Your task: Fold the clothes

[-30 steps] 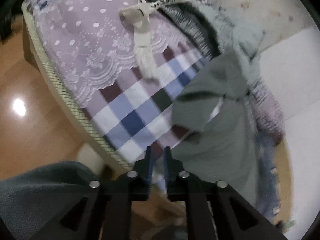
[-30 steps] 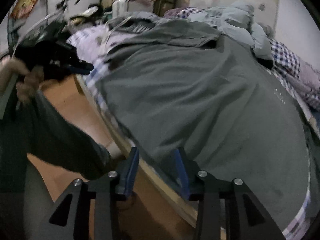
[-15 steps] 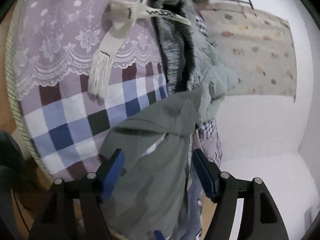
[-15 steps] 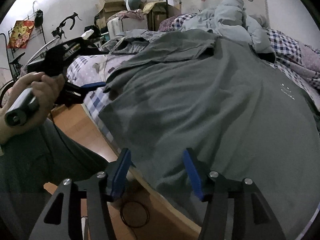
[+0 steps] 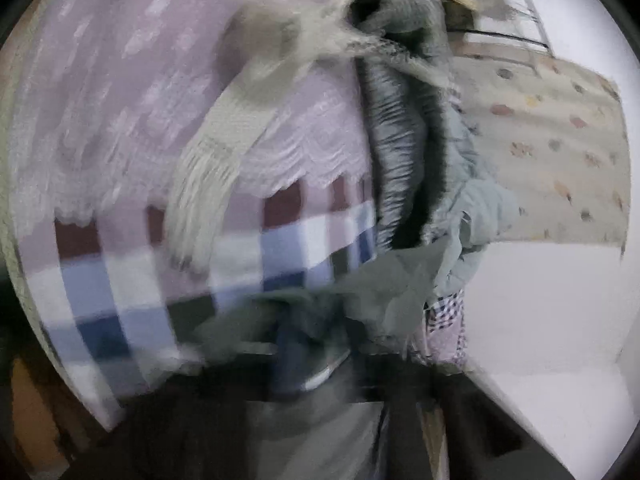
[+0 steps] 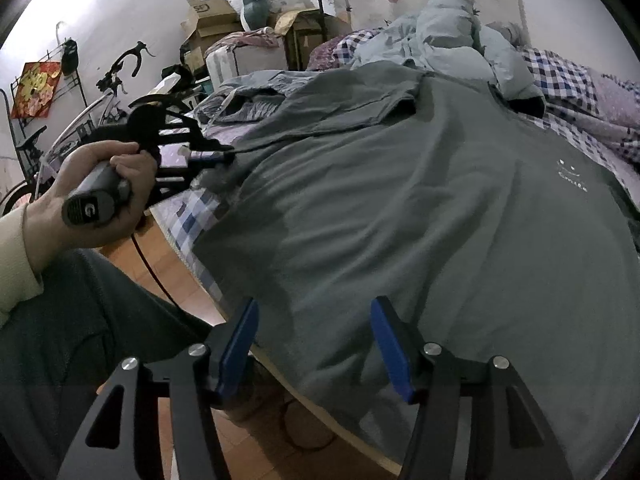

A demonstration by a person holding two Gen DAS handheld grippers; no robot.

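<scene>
Right gripper fingers wide apart, empty, over grey shirt (left gripper unclear).

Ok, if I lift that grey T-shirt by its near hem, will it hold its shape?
Probably not. The grey T-shirt lies draped in soft wrinkles over the bed, so it should sag between grip points. It looks thin, likely light. Its near hem overhangs the edge between the open right gripper fingers, so it may slide off.
</scene>
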